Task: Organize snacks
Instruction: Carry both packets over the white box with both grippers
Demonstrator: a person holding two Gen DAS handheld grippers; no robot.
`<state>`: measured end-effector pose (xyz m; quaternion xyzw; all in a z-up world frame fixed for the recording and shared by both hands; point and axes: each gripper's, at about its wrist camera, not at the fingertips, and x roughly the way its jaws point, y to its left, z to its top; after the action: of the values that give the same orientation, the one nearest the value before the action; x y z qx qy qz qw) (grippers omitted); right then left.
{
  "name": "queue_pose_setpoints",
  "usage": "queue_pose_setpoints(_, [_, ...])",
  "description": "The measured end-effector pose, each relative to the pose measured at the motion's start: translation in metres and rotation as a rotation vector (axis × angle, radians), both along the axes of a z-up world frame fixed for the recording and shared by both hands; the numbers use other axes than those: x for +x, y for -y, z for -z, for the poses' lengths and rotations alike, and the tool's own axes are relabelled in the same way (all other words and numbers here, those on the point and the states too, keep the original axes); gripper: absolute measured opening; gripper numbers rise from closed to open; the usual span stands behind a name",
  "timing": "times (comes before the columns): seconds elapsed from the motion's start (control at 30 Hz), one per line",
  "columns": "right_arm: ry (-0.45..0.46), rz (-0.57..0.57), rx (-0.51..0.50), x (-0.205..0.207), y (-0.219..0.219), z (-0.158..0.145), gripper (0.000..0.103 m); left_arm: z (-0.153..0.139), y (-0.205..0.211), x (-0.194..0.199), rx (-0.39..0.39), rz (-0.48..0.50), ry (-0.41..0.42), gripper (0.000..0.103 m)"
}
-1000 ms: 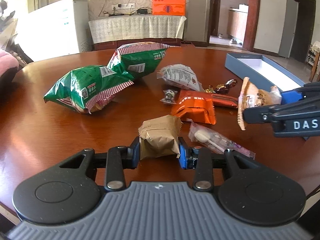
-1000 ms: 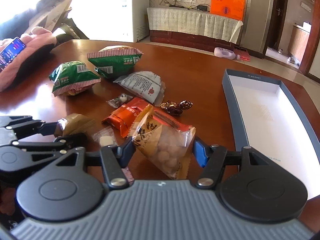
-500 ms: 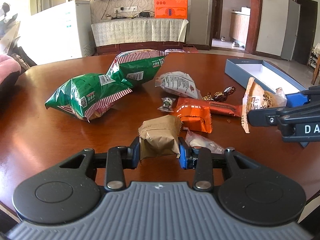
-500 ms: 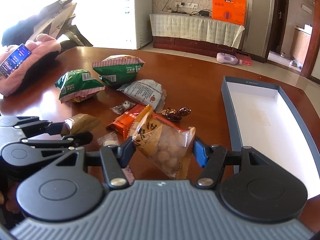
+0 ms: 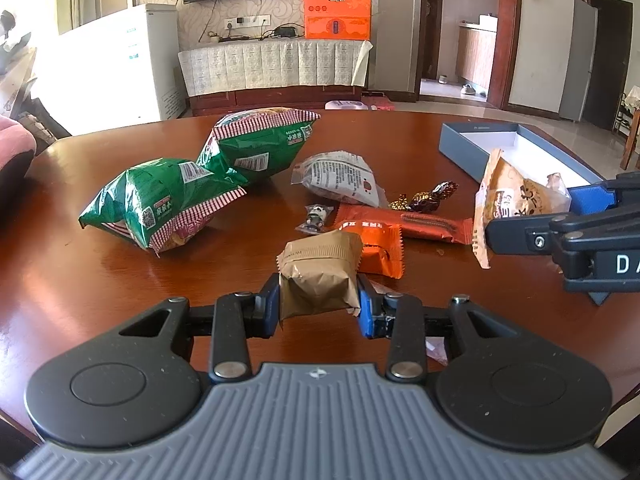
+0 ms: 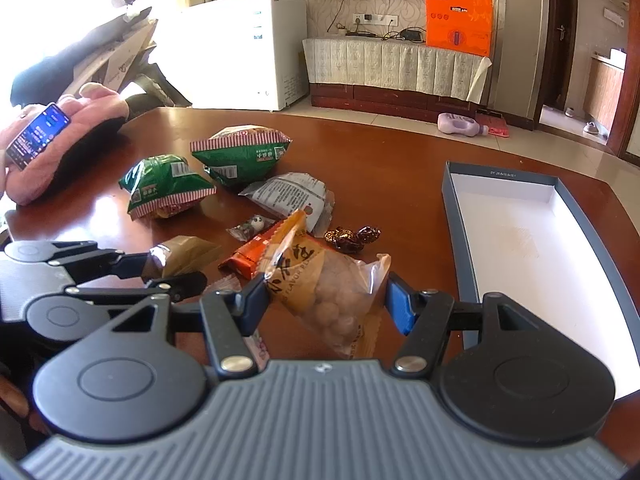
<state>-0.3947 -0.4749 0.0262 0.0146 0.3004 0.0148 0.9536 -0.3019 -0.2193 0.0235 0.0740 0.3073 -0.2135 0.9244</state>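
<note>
My left gripper (image 5: 318, 302) is shut on a brown paper-wrapped snack (image 5: 320, 274) and holds it above the table. My right gripper (image 6: 326, 304) is shut on a clear and tan bag of round snacks (image 6: 324, 292), also held in the air; this bag shows at the right of the left wrist view (image 5: 516, 204). An open blue box with a white inside (image 6: 516, 236) lies on the table to the right of my right gripper. Left on the table are two green bags (image 5: 160, 204) (image 5: 260, 144), a white packet (image 5: 340, 178) and orange packets (image 5: 380, 240).
Foil-wrapped candies (image 5: 428, 198) and a small panda candy (image 5: 316, 218) lie among the packets on the round wooden table (image 5: 100, 280). A pink cushion with a phone (image 6: 44, 140) rests at the table's left edge. My left gripper body (image 6: 80, 280) is close on the left.
Both grippers have risen with their snacks, so the table and packets sit lower and farther in view. Both grips stay the same.
</note>
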Motion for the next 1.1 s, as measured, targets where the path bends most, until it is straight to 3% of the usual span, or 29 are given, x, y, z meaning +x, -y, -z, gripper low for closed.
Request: queue_pose_setpoints(1.1, [0.064, 0.056, 0.042, -0.022, 0.028, -0.014, 0.064, -0.011, 0.043, -0.007, 0.003, 0.081, 0.013, 0.043])
